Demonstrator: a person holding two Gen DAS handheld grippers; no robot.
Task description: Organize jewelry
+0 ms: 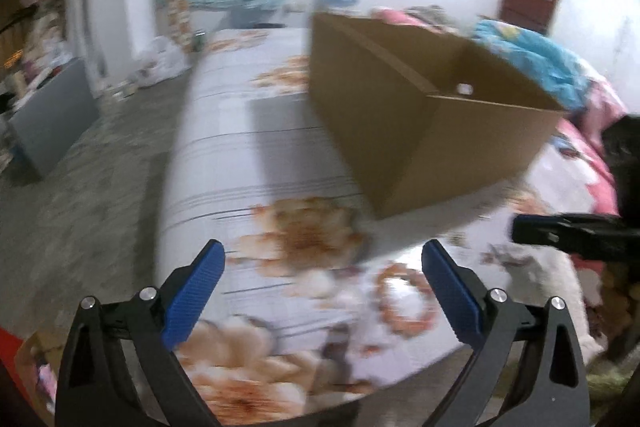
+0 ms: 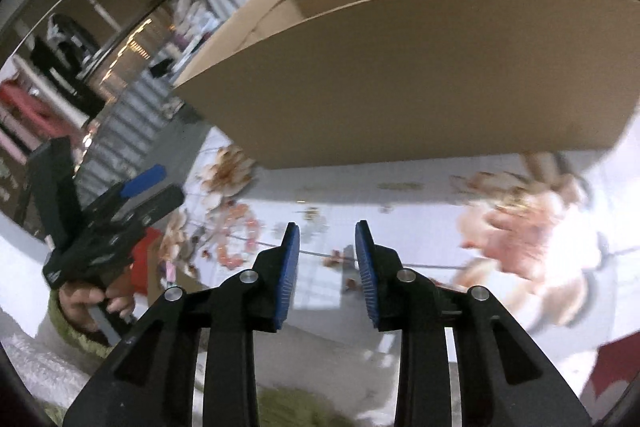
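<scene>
Two hand-held grippers are hovering empty near the cardboard box (image 1: pixel 424 115): left hand-held gripper (image 1: pixel 323 265) gaping wide, right hand-held gripper (image 2: pixel 327 253) partly open. Jewelry, apparently a bracelet (image 1: pixel 404 301), is lying on the bed (image 1: pixel 248 155) before the box; nothing looks sorted yet.

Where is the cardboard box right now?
The cardboard box sits open on the floral bedsheet, ahead of both grippers: upper right in the left wrist view, filling the top of the right wrist view.

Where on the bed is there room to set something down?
Free: floral bedsheet left of the open brown cardboard box, out to the bed edge, and the strip before its front wall. Crowded: bedding heap behind the box.
</scene>
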